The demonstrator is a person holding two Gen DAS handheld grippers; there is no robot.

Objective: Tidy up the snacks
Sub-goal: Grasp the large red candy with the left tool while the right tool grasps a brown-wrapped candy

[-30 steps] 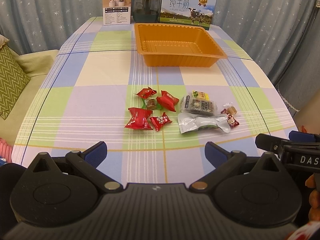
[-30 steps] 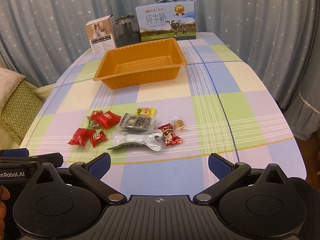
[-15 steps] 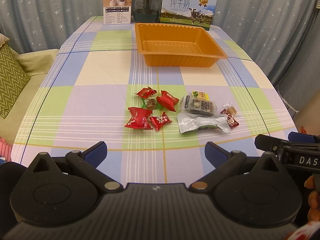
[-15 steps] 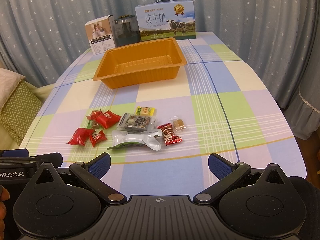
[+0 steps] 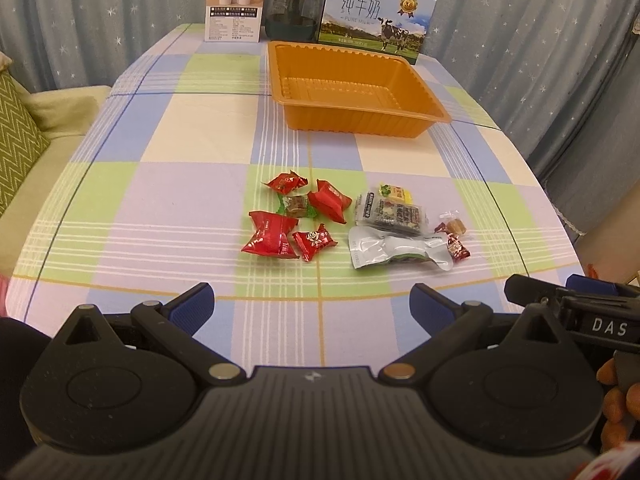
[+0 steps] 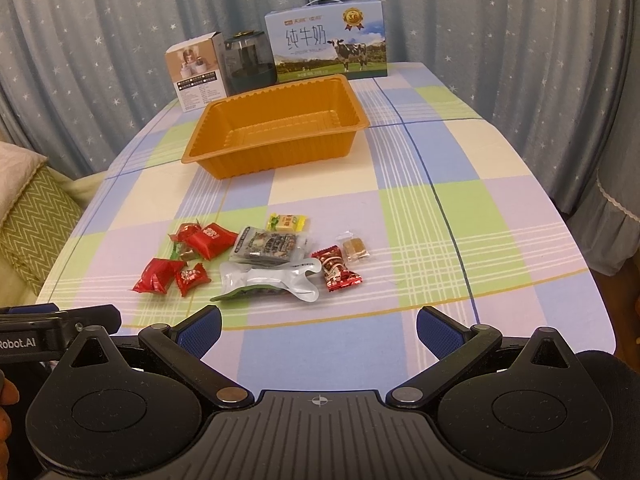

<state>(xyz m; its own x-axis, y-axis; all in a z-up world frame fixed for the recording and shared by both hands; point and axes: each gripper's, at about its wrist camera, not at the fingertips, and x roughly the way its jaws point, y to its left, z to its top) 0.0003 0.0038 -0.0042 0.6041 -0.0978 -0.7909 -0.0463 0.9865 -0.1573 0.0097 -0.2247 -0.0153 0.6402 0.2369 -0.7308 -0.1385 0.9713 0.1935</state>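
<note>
In the left wrist view the snacks point(image 5: 352, 220) lie on the table point(image 5: 180, 152) at mid-frame, the candies point(image 5: 292, 216) left of the packets point(image 5: 394, 232). The tray point(image 5: 352, 88) sits above them, toward the upper centre. Behind the tray, along the top of the frame, stand a box point(image 5: 236, 4) at left, a jar point(image 5: 294, 12) in the middle and a milk carton point(image 5: 376, 20) at right. A cushion point(image 5: 16, 140) lies at the left edge.

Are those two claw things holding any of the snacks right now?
No. The left gripper and right gripper are open and empty; the snacks lie on the table.
</note>
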